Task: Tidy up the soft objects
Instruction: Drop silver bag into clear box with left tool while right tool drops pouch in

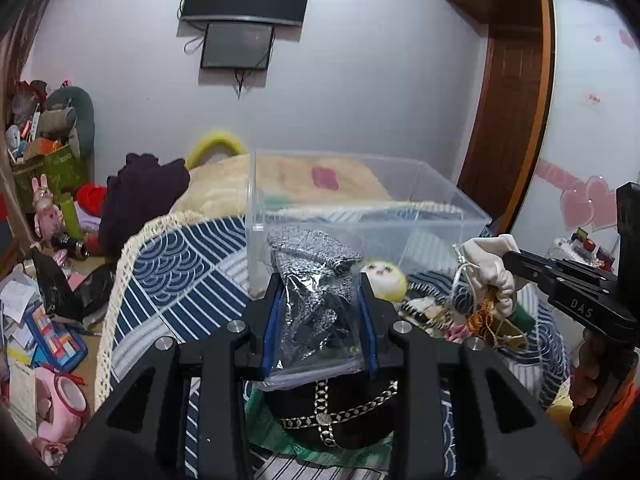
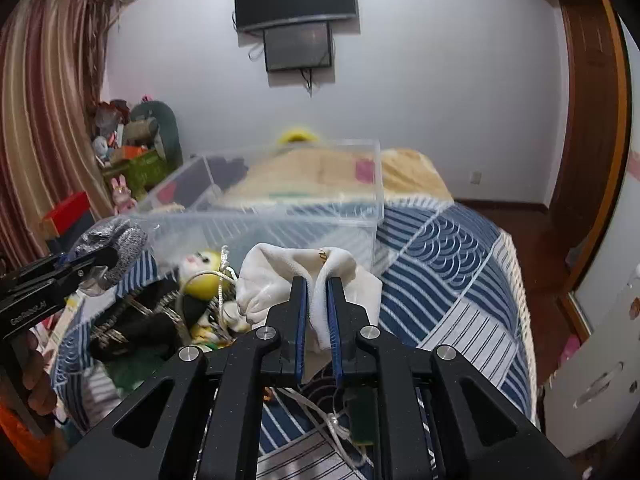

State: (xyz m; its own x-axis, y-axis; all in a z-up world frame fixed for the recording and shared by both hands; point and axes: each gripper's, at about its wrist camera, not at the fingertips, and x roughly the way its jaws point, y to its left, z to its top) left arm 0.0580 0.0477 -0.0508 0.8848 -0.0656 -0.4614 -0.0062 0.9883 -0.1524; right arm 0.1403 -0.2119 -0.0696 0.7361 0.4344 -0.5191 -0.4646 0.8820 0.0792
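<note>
Both grippers loaded, bin w/ nothing visible inside: sorting looks barely begun. Nearest in the left wrist view, at 6 o'clock, a black hat (image 1: 332,412) w/ chain trim lies on the bed under the left gripper (image 1: 320,292), whose fingers are clamped on a clear bag of grey knitwear (image 1: 316,288), held up off the quilt. At 3 o'clock the right gripper (image 2: 318,292) has its pads pinched tight on a white cloth pouch (image 2: 316,276), cords and a tag dangling below.

Between the two, approx 1 o'clock from the left fingers, a yellow-haired doll (image 1: 382,274) rests on the striped blue quilt (image 2: 440,264) beside small trinkets too jumbled to name.

Just beyond, at 12 o'clock, stands the clear plastic bin (image 1: 360,208); through its walls only bedding shows. So nothing seems stowed yet. Left to do, by this reading: bag, pouch, doll, hat, plus a dark purple garment (image 1: 140,196) farther off at 10 o'clock.
</note>
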